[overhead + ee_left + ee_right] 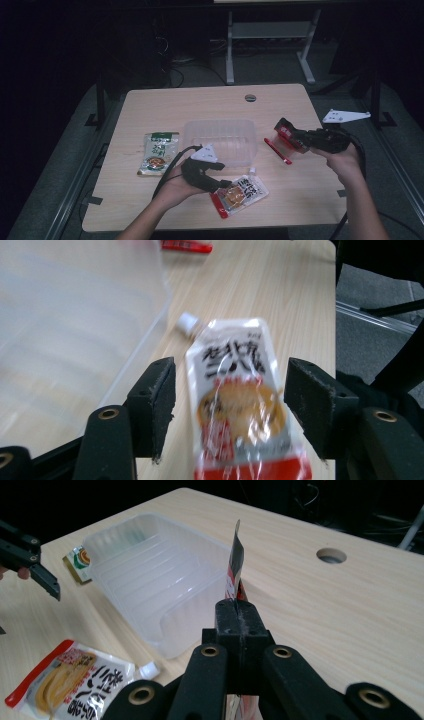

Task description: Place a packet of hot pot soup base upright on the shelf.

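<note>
Right gripper (pixel 235 611) clamping a red packet (pixel 286 136) beside the tub (pixel 220 141)

I'm holding the left gripper (pixel 227 405) released astride the white pouch (pixel 240 405), apparently untouched, lying lengthwise on the worktop (pixel 210 102).

On the tabletop (pixel 150 210) a clear plastic tub (pixel 220 140) sits centrally, a green packet (pixel 158 152) to its left. The left gripper (pixel 224 183) hovers over a white spouted pouch (pixel 239 194); the right gripper (pixel 300 138) holds a red packet (pixel 284 134) aloft beside the tub.

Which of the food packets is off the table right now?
The red packet, clamped edge-up in the right gripper. The green packet and the spouted white pouch lie flat on the table.
</note>
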A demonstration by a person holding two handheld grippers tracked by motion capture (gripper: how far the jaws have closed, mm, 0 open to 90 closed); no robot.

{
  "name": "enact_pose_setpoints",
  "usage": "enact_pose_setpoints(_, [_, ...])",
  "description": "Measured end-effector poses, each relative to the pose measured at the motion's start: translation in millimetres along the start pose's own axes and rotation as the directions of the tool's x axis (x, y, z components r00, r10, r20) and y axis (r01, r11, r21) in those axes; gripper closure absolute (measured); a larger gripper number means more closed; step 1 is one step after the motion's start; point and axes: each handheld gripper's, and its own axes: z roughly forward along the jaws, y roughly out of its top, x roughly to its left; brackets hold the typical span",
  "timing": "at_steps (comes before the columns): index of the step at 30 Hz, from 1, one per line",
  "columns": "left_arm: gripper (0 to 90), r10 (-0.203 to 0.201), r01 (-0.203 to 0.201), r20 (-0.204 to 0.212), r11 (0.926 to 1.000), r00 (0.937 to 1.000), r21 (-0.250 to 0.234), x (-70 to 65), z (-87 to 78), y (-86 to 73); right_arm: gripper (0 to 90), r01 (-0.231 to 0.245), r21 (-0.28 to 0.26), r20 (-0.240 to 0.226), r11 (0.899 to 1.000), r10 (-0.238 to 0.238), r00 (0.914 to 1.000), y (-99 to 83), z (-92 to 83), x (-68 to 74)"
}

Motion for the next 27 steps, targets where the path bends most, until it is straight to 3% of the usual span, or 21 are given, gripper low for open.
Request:
enact_pose_setpoints(5, [35.1, -0.024, 0.024, -0.034, 0.9997, 0.9991, 0.002, 6.3, -21.9, -26.1, 90.0, -0.002, -0.015, 0.013, 1.0, 0.002, 0.9999, 10.5, 0.5, 3.4])
enact_pose_setpoints(14, [33.9, -0.075, 0.078, -0.1, 0.9967, 0.9921, 0.023, 13.3, -58.1, -71.2, 90.0, 0.008, -0.04, 0.027, 0.999, -0.007, 0.9996, 30.0, 2.7, 10.3])
enact_pose_setpoints(21, [32.1, -0.121, 0.122, -0.156, 0.9925, 0.9804, -0.004, 17.0, -84.0, -95.3, 90.0, 0.022, -0.066, 0.023, 0.998, -0.02, 0.9995, 49.3, 1.9, 17.7])
enact_pose_setpoints(27, [31.7, -0.162, 0.164, -0.192, 0.9865, 0.968, -0.006, 21.6, -89.2, -113.1, 90.0, 0.048, -0.077, 0.022, 0.996, -0.046, 0.9987, 68.8, 2.3, 27.2])
